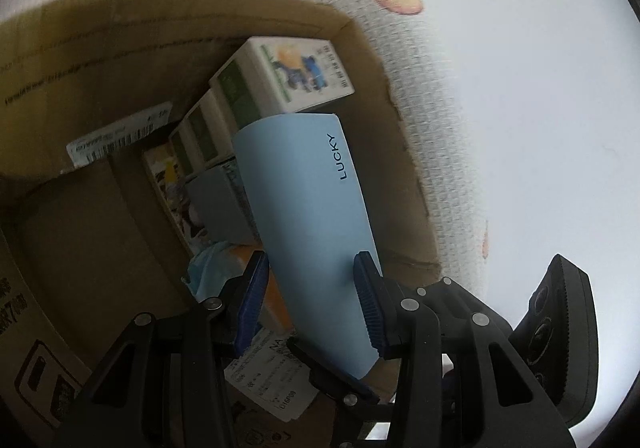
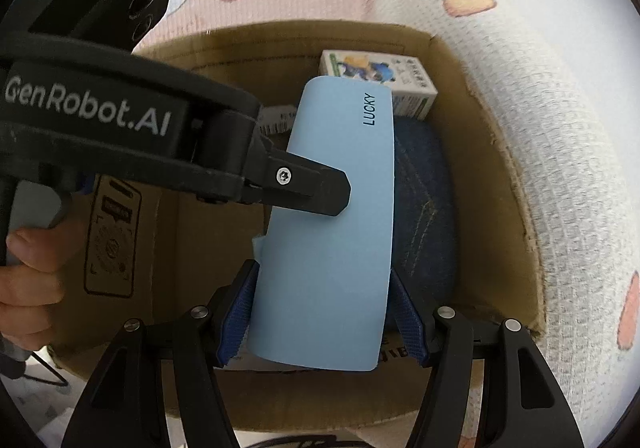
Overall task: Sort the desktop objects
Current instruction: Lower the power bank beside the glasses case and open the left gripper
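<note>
Over the open cardboard box (image 2: 500, 184): one pale blue sleeve (image 2: 332, 224) marked "LUCKY", pinched by both the left gripper (image 1: 312, 296) and right gripper (image 2: 324, 312), each closed on its near end. Inside the box: carton (image 2: 380, 82), denim item (image 2: 424, 208), labels.

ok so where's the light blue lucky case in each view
Left wrist: the light blue flat case printed LUCKY runs up the centre, between the left hand-held gripper fingers.
Right wrist: it stands centre frame, clamped low by the right hand-held gripper, with the left one's finger across its left edge.
Shared landmark: the small white cartoon-printed carton just beyond the case's far end, in the brown cardboard box.
</note>
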